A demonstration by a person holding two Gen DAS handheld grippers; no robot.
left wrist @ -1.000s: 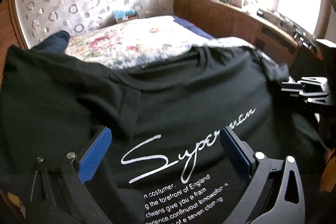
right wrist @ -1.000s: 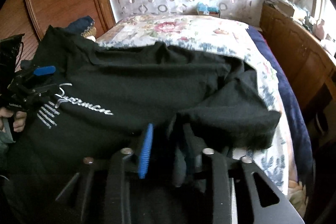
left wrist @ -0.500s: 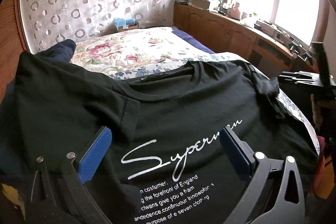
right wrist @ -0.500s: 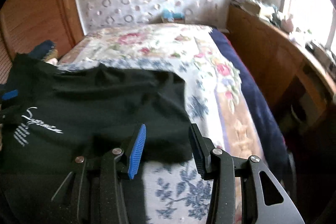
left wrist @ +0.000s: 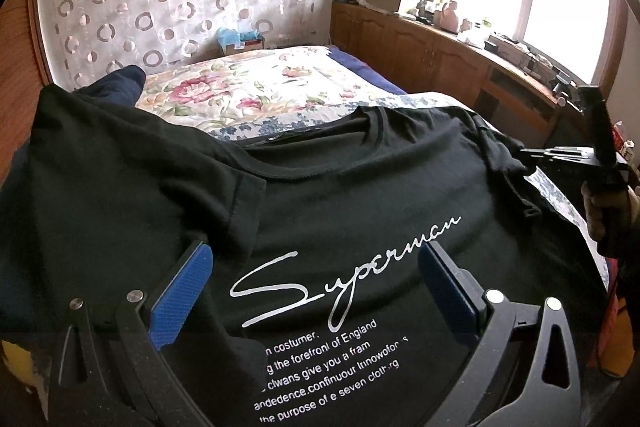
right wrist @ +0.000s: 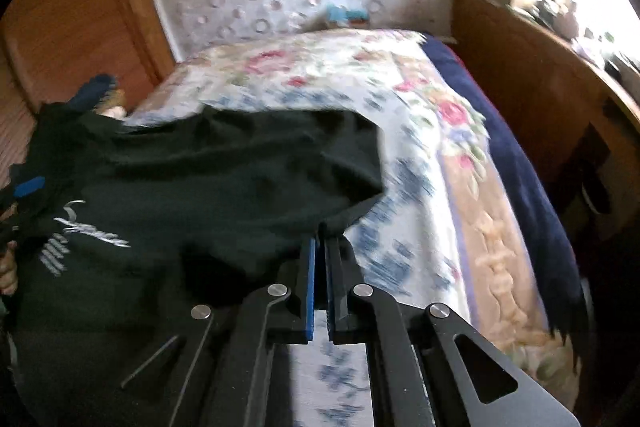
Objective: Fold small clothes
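The right wrist view is smeared by motion: the print on the black T-shirt (right wrist: pixel 208 187) is unreadable there, and whether cloth sits between the nearly closed right gripper (right wrist: pixel 321 247) fingers cannot be told. In the left wrist view, the shirt's hem runs off the bottom edge, cutting its small text lines short. Items on the wooden cabinet (left wrist: pixel 432 55) beyond the shirt are too small to identify.

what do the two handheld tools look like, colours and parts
Both are matte black frames with silver rivets at the linkage joints and slotted cut-outs in the outer arms. The left tool has two flat fingers faced with textured blue pads. The right tool shows the same black build, with a blue pad on one finger.
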